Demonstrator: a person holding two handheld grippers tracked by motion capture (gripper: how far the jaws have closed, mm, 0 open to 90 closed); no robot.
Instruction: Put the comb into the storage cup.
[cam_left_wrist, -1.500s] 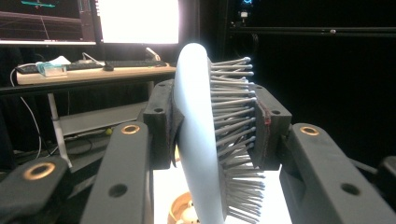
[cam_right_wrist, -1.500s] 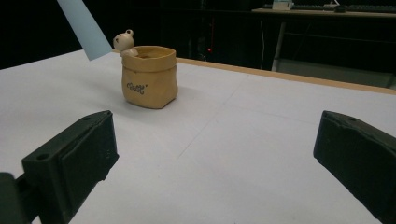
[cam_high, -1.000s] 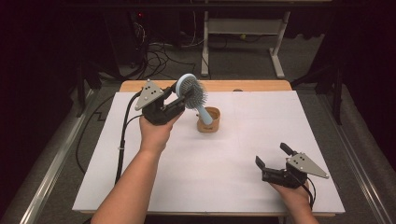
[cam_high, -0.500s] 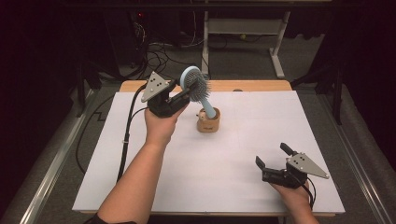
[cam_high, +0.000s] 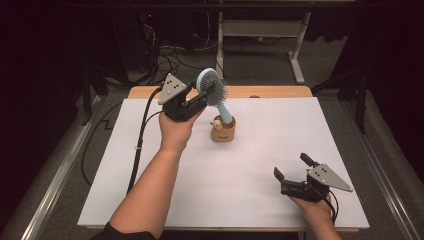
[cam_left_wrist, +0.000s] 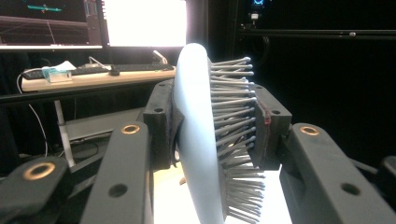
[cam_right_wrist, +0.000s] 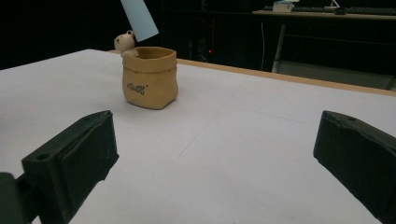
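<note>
Right tongs (cam_high: 291, 169), nearest the viewer at the right front of the counter (cam_high: 300, 130), rest low over the white surface with their jaws standing wide apart and nothing between them; the person's right hand (cam_high: 316, 207) grips them from behind. In the right gripper view the two black jaws frame bare white counter, with the pot (cam_right_wrist: 149, 77) farther off at upper left. Left tongs (cam_high: 199, 96), held higher and farther back by the person's left hand (cam_high: 175, 131), are clamped on the head of a pale blue hairbrush (cam_high: 214, 90); in the left gripper view one pad presses the smooth back of the brush head and the other meets the tips of the grey bristles (cam_left_wrist: 231, 112). The hairbrush stands tilted, head uppermost, its handle slanting down and to the right into the small tan pot (cam_high: 223, 131), which sits on the counter just right of the left hand. A small pale figure (cam_right_wrist: 125, 42) sits at the pot's rim beside the handle. Behind the counter's wooden far edge (cam_high: 270, 92) lie dark floor, cables and a white table frame (cam_high: 260, 30).
</note>
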